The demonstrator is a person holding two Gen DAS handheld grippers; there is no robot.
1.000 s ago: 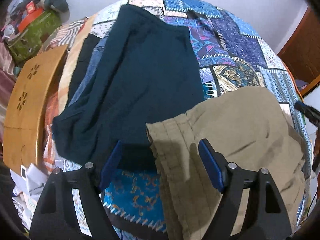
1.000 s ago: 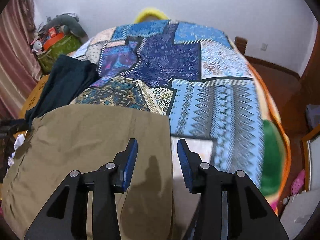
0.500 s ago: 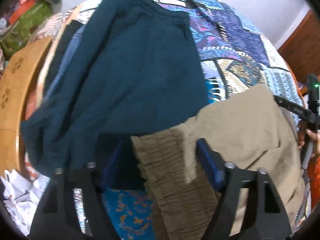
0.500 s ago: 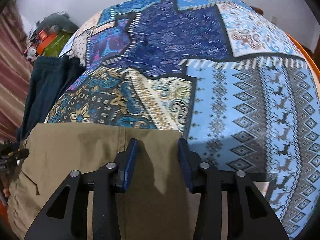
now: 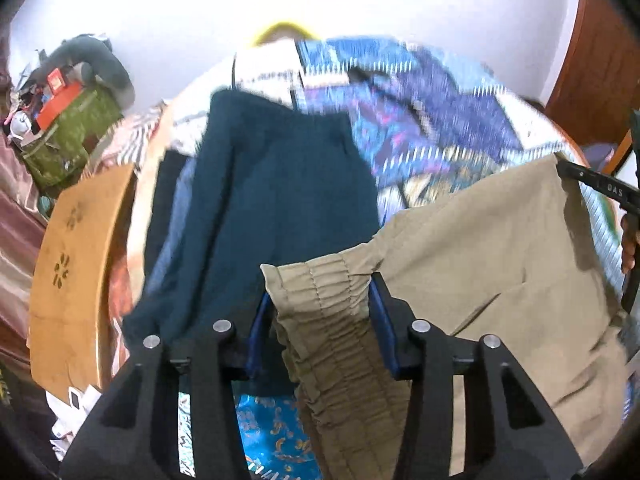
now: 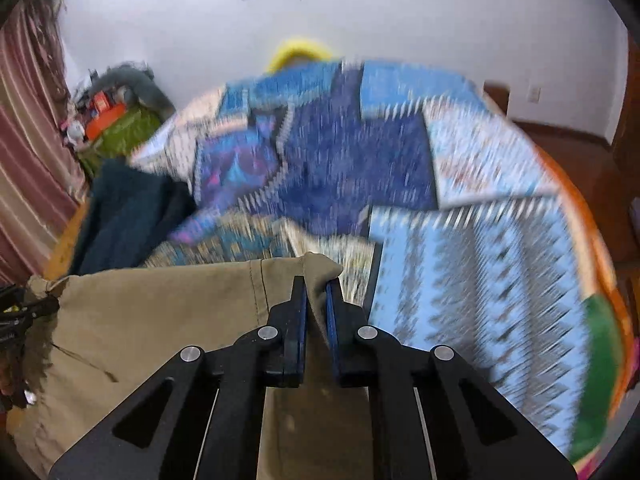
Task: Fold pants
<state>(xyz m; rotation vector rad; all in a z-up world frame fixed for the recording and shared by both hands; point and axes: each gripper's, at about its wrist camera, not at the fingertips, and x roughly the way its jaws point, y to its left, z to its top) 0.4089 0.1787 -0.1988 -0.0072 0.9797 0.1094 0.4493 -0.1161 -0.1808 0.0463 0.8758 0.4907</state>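
Observation:
Khaki pants lie on a patchwork bedspread. My left gripper is shut on their gathered elastic waistband, lifted off the bed. My right gripper is shut on the far corner of the same khaki pants, which bunches up between the blue pads. The cloth hangs taut between the two grippers. The right gripper also shows at the right edge of the left wrist view.
A dark teal garment lies spread on the bed to the left, over other folded clothes. A wooden headboard or panel stands at the left. Cluttered bags sit by the wall. The bedspread stretches right.
Both grippers went from open to closed on the khaki pants: left on the waistband, right on the far corner. Both have lifted, and the view tilted up toward the wall.

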